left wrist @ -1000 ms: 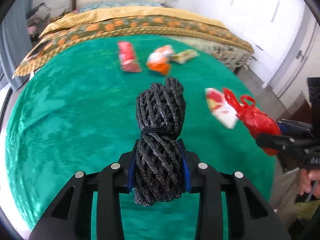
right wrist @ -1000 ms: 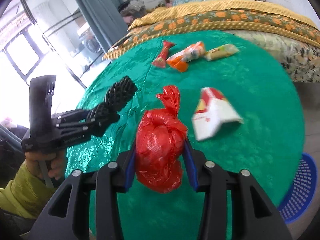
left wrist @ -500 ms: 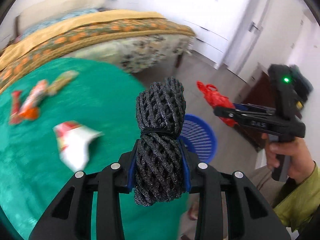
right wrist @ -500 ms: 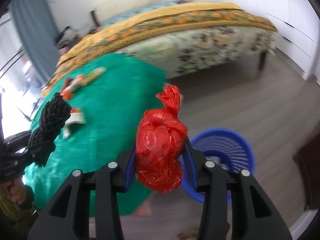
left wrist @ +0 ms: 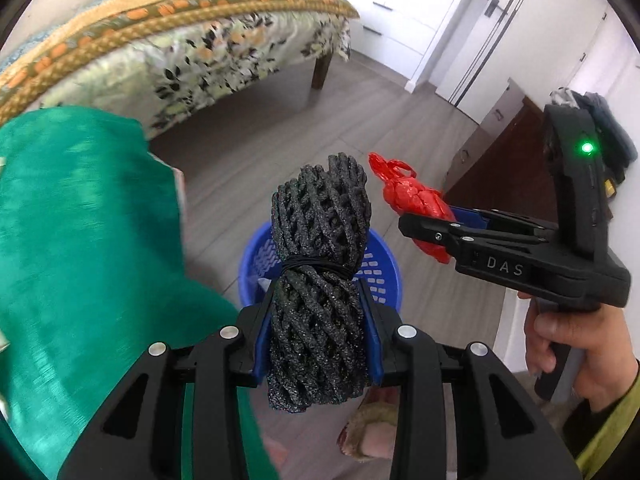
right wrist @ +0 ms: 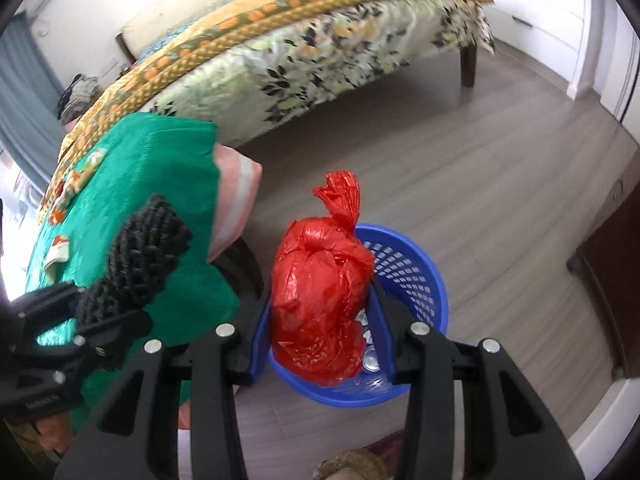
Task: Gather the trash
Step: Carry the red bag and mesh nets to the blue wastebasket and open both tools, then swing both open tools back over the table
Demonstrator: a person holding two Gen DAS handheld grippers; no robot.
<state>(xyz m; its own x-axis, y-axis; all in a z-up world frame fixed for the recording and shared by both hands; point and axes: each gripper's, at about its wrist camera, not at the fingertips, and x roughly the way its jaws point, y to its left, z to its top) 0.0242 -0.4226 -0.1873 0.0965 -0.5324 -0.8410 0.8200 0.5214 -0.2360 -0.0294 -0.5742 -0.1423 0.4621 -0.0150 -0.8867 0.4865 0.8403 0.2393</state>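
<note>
My left gripper is shut on a black foam net bundle tied with a band, held above a blue plastic basket on the floor. My right gripper is shut on a knotted red plastic bag, held over the same blue basket. In the left wrist view the red bag and right gripper hang to the right of the basket. In the right wrist view the net bundle shows at the left.
A table with a green cloth stands to the left, with wrappers lying on it. A bed with a floral cover is behind. White cupboards and a dark wooden cabinet are at the right. The floor is grey wood.
Both grippers have swung right, away from the green table, and now hang over the blue basket on the floor. Each still holds its item.
</note>
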